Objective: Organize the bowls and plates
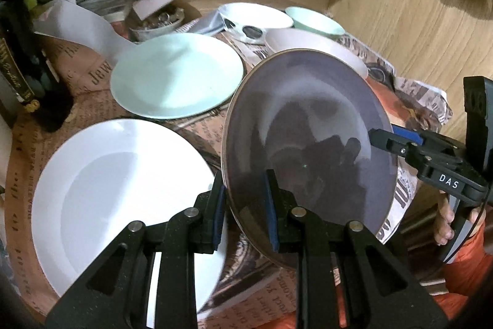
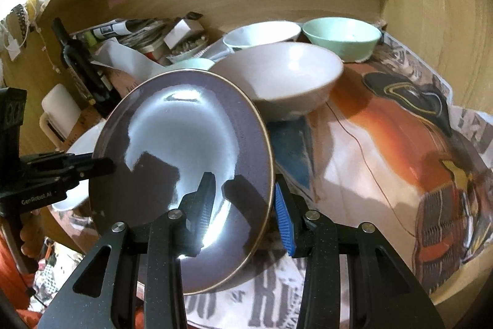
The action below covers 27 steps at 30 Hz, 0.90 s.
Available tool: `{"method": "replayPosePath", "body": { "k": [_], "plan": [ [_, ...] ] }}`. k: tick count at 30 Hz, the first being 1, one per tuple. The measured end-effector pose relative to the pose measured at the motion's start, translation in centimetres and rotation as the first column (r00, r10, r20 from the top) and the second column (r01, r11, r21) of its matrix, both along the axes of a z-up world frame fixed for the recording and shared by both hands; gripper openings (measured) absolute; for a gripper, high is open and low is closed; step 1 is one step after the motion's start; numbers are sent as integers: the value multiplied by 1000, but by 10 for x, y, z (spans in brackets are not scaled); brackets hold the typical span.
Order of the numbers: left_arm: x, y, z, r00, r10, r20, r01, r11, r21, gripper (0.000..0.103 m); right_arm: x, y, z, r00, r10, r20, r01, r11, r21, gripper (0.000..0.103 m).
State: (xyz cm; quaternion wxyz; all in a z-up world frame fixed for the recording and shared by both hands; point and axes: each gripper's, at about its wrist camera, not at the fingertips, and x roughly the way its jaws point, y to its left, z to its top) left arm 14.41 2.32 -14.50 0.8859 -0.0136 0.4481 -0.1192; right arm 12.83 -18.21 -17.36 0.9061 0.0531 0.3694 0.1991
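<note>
Three plates [image 1: 175,76], three bowls [image 2: 286,79]; both jaws grip the purple plate [image 1: 308,128].

Purple plate [image 1: 308,125], gold-edged; mint bowl [image 2: 342,37]

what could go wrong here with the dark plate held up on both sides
The purple plate hangs tilted, pinched only at its rim by the left tool and right tool; uneven motion could make it slip. Its far edge sits close to the pink bowl and could knock it.
</note>
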Motion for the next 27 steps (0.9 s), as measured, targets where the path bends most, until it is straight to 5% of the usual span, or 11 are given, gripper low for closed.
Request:
{"method": "replayPosePath", "body": {
  "k": [27],
  "plan": [
    [-7, -8, -12, 999, 29, -39, -28, 1000, 13, 24, 5, -4, -17, 998, 28, -49, -27, 999, 21, 35]
  ]
}}
